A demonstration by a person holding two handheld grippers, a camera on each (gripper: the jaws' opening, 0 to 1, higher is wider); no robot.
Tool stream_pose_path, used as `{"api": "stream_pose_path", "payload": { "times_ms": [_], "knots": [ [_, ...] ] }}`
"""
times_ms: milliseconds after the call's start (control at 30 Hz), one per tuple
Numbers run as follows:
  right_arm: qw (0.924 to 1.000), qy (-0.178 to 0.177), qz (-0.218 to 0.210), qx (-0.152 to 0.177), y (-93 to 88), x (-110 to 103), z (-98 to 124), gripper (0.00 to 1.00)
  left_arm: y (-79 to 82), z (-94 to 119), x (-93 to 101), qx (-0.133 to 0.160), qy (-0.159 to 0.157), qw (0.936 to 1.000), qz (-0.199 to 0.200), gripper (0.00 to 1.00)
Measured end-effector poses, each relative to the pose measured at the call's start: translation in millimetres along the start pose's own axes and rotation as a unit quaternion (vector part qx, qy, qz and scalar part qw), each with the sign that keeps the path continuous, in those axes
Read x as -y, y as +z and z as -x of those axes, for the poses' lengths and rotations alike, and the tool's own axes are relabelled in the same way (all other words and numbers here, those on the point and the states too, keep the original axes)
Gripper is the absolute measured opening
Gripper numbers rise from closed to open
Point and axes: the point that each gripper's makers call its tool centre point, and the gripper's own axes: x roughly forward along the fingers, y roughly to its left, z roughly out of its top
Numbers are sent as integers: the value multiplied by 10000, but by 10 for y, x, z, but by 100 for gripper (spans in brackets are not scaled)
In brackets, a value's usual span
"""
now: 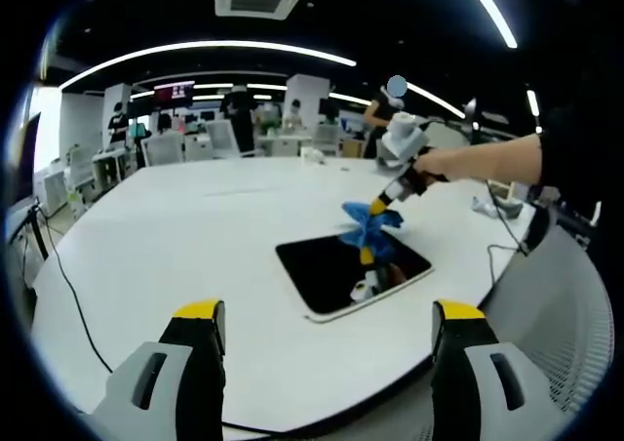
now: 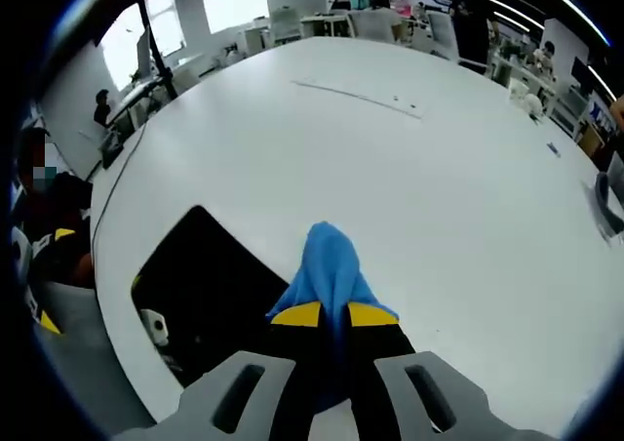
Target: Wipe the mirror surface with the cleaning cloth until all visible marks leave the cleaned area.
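A dark rectangular mirror [image 1: 336, 268] with a white rim lies flat on the white table [image 1: 195, 226]. My right gripper [image 1: 385, 203], held by a person's hand, comes in from the right and is shut on a blue cleaning cloth [image 1: 371, 224] that hangs onto the mirror's far edge. In the right gripper view the blue cloth [image 2: 327, 270] sticks out between the yellow-tipped jaws of my right gripper [image 2: 333, 314], above the mirror [image 2: 210, 295]. My left gripper [image 1: 327, 314] stands open near the table's front edge, short of the mirror, with nothing between its jaws.
A black cable [image 1: 68, 290] trails over the table's left side. Small items and another cable [image 1: 497, 210] lie at the right edge. Chairs, desks and people stand in the office behind. A grey chair back [image 1: 565, 314] is at the lower right.
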Motion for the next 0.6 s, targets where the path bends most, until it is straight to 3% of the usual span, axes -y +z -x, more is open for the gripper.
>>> {"api": "stream_pose_path", "payload": {
  "times_ms": [367, 600],
  "knots": [
    [9998, -55, -27, 171, -37, -68, 181, 3, -3, 8, 19, 14, -44, 10000, -5, 86],
    [9996, -165, -92, 206, -70, 17, 344, 3, 14, 14, 15, 69, -32, 10000, -17, 86]
  ]
}}
